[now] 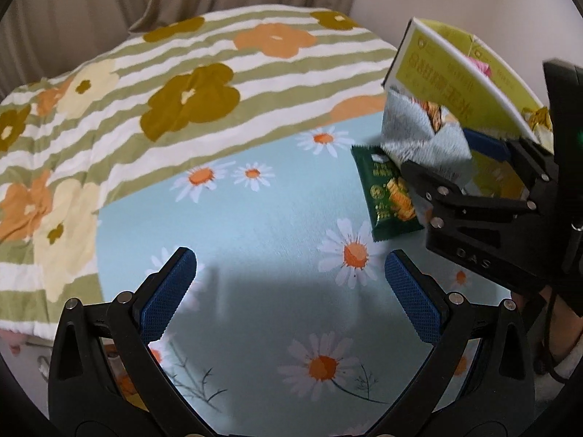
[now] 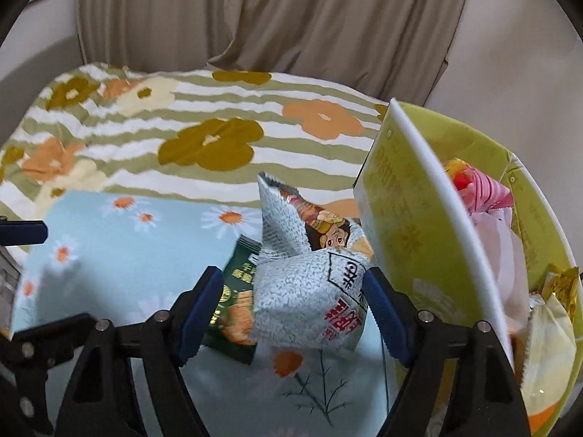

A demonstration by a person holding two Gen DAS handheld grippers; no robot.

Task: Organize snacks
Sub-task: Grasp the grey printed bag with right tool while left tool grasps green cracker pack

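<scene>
The left tongs (image 1: 291, 291) are standing wide apart over the daisy-print sheet (image 1: 262, 225) of the bed, with nothing lying between the blue pads (image 1: 165, 298).

The right tongs (image 2: 295, 309) are straddling a grey speckled snack bag (image 2: 302, 309). The right-hand pad is touching the bag's edge; the left-hand pad is showing a gap, so the jaws are part open and a firm grip is not established.

A dark green snack packet (image 2: 233, 309) is lying flat on the sheet, partly under the grey bag.

A yellow-green box (image 2: 408, 218) is standing open just right of the bag, holding a pink wrapper (image 2: 484, 193) and other packets.

A striped flower quilt (image 2: 182, 138) is lying behind.
</scene>
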